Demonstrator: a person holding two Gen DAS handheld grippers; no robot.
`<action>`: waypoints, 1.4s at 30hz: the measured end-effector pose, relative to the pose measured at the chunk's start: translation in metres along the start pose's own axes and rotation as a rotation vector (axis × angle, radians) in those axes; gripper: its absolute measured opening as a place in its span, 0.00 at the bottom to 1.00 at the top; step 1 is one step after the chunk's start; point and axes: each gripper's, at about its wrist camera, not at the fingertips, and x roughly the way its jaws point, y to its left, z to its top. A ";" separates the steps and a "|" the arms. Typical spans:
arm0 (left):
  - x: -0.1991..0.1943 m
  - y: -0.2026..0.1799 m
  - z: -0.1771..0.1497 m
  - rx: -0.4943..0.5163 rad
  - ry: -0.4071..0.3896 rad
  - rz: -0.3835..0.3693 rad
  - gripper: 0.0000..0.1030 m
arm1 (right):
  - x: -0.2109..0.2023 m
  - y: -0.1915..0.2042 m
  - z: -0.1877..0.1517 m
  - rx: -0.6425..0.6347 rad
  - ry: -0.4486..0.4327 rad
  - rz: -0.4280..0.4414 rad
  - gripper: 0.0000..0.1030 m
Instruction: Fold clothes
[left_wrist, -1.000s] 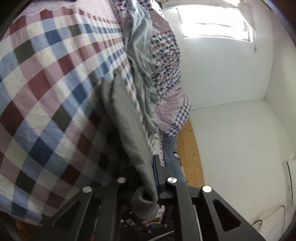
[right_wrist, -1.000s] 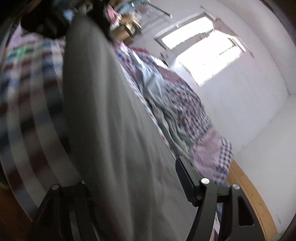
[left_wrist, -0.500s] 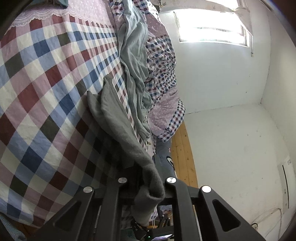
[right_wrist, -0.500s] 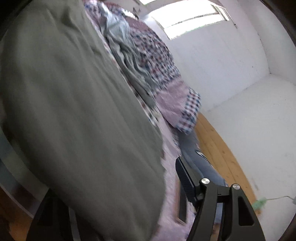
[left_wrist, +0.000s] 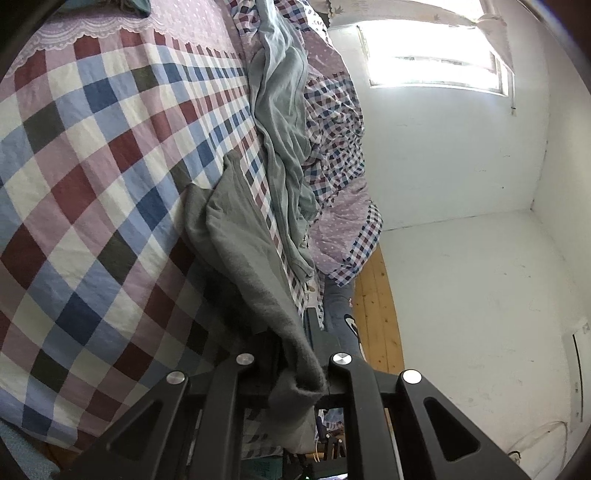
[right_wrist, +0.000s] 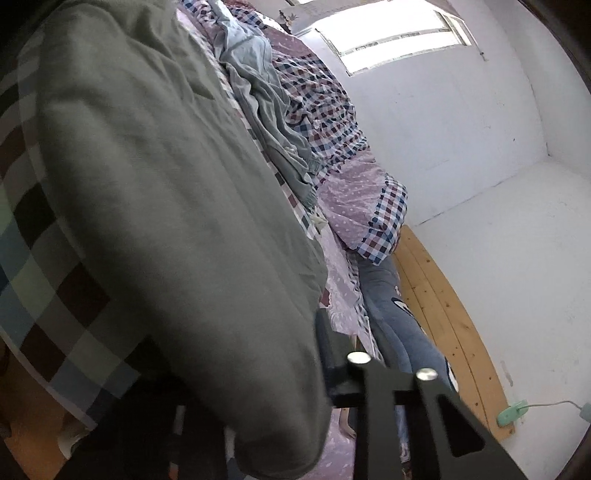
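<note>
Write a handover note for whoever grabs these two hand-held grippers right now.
Left hand-held gripper: shut on an edge of the grey garment, which trails from the jaws out onto the checked bedspread.
Right hand-held gripper: the grey garment fills its view and drapes over the jaws; one finger shows, grip cannot be told.
Pale blue-grey garment lies crumpled further along the bed, untouched.
Done: garment picked up. No neat fold visible.
Left: lay it flat, fold it, then the next garment.
</note>
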 end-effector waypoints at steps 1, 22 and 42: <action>-0.001 0.000 0.000 0.000 -0.002 -0.001 0.10 | -0.001 -0.003 0.001 0.010 0.002 0.011 0.14; -0.043 -0.060 -0.019 0.190 -0.033 -0.110 0.10 | -0.087 -0.115 0.034 0.262 -0.185 0.020 0.09; -0.128 -0.148 -0.036 0.333 -0.141 -0.241 0.10 | -0.150 -0.206 0.069 0.347 -0.278 0.087 0.09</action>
